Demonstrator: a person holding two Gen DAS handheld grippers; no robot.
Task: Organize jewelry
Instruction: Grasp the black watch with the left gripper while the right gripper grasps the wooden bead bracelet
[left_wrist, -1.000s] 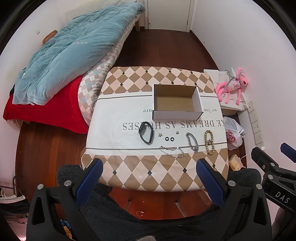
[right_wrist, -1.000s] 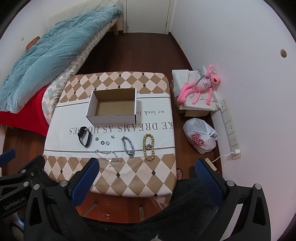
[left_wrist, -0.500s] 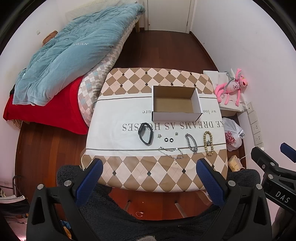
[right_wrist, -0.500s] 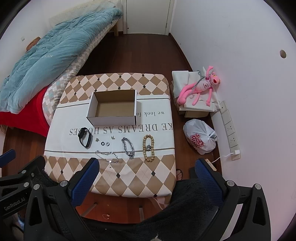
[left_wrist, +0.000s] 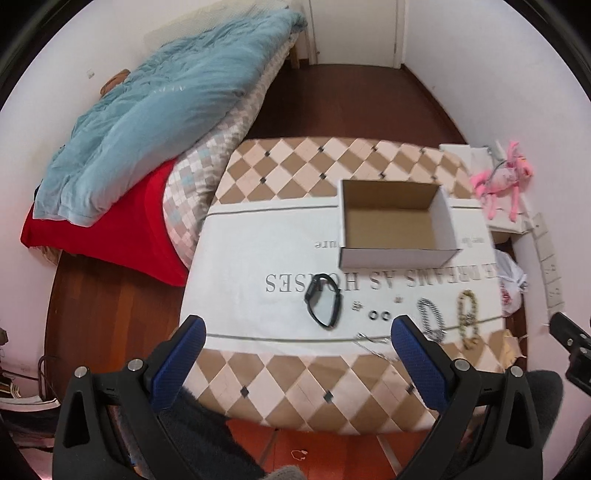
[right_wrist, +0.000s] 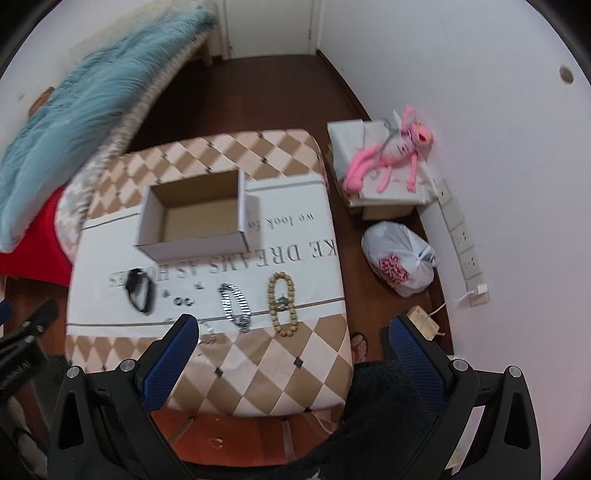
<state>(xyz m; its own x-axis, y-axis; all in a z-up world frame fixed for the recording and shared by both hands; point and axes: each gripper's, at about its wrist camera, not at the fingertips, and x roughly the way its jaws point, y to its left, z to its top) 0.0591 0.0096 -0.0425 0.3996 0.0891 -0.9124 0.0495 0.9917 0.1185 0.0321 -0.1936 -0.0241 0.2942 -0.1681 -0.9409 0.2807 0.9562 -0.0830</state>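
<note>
Wooden beads make up the bracelet (right_wrist: 283, 303) lying at the right end of the row of jewelry on the cloth-covered table (right_wrist: 280, 369), with the silver link bracelet (right_wrist: 235, 307) just beside it, then two small dark rings (right_wrist: 184, 301), tiny stud-like pieces too small for us to identify, and the black smartwatch (left_wrist: 322, 304) at the left end. A thin silver chain (left_wrist: 373, 339) lies nearer the table's front edge, partly hidden behind our fingers. The open cardboard box (left_wrist: 393, 225) stands behind the row, empty as far as we can see, so we judge that nothing has been sorted yet. Our left gripper (left_wrist: 297, 363) and right gripper (right_wrist: 293, 362) both hover above the near edge of the table with their jaws spread wide and nothing between them. We expect every piece to be light. The bead bracelet should be firm under the pads but may roll, so we would pinch across one side of its loop. The link bracelet and the thin chain will be limp and slippery, likely to sag and slide; we would take the bracelet across its bunched middle and the chain where it gathers. The watch has a stiff body and a springy strap, and we would grip the strap beside the case. The rings and studs lie flat and low, the hardest to pinch cleanly.
</note>
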